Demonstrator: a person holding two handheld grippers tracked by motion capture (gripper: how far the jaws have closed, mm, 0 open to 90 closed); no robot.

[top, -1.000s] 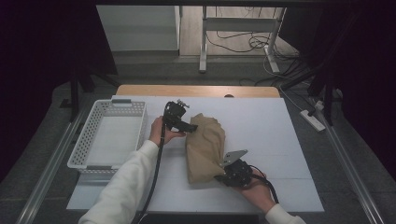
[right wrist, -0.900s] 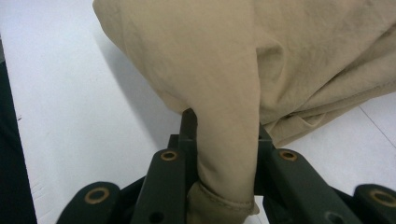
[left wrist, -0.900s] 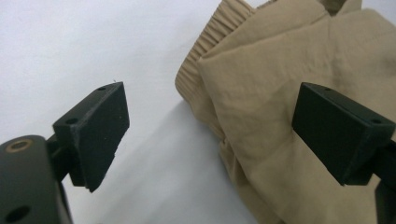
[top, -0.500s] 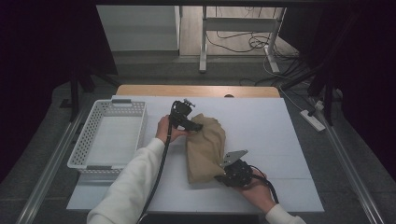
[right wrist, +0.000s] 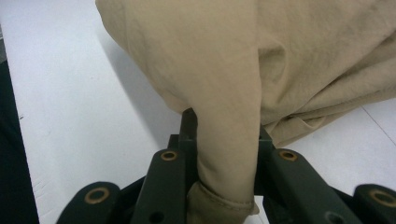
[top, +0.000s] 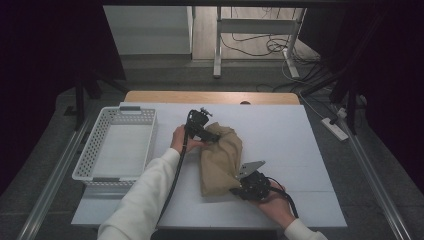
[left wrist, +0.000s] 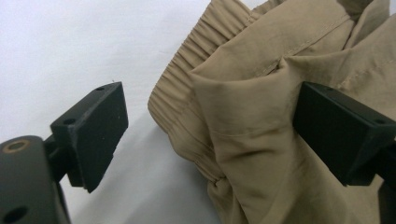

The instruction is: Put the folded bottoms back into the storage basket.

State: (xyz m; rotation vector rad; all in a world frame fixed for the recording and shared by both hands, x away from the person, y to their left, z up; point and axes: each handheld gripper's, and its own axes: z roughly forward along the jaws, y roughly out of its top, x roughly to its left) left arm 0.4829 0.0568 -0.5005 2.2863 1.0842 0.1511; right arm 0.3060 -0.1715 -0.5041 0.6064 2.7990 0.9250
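One tan garment (top: 221,159) lies mid-table; one white basket (top: 86,160) sits at its 9 o'clock. My right claw (right wrist: 224,154) is clamped on its near fold; my left claw (left wrist: 210,126) stands apart around its 12 o'clock waistband edge. Bare table (top: 295,140) spreads toward 3 o'clock

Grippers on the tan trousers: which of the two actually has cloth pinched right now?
The right gripper, at the near end of the tan trousers, is clamped on a fold. The left gripper, at the elastic waistband, stands open around the cloth.
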